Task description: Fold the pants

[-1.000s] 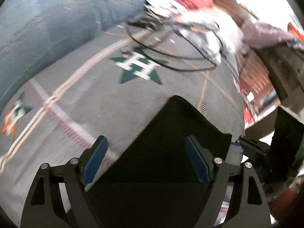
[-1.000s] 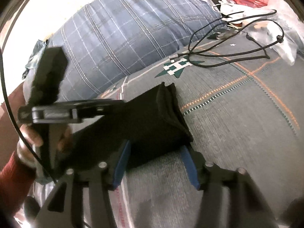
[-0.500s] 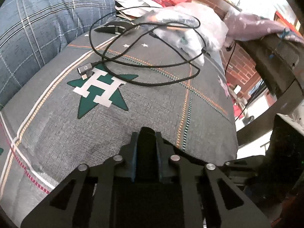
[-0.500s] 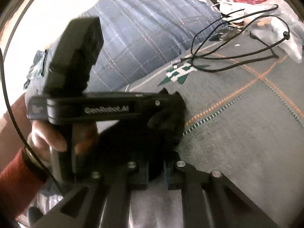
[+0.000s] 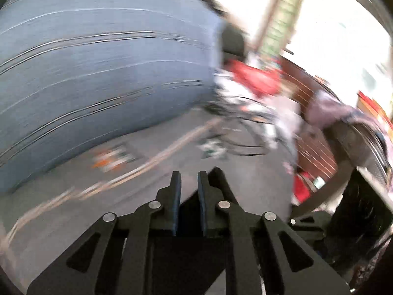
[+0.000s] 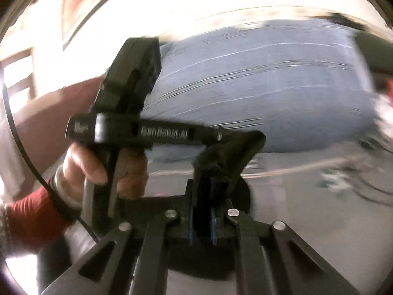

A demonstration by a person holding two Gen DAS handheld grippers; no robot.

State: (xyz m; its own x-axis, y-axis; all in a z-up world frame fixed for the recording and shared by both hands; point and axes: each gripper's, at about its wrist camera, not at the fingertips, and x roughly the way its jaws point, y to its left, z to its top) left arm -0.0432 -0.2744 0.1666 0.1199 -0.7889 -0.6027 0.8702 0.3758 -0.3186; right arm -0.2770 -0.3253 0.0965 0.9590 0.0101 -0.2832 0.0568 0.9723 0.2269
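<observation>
Left gripper (image 5: 189, 184) is up over the grey bedspread (image 5: 258, 172), jaws opening with a narrow gap between the blue pads (image 5: 177, 196). Black pants (image 5: 218, 184) hang right against the right-hand finger and drop below the gripper; can't tell if the pads pinch them. Behind the bedspread sits a big blue plaid pillow (image 5: 98, 73), with a red bag (image 5: 255, 76) and tangled black cables (image 5: 245, 132) to the pillow's right, all blurry.

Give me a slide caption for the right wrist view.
Right hand-held gripper clamps a bunch of black pants above the grey bedspread, left hand-held gripper alongside.
</observation>
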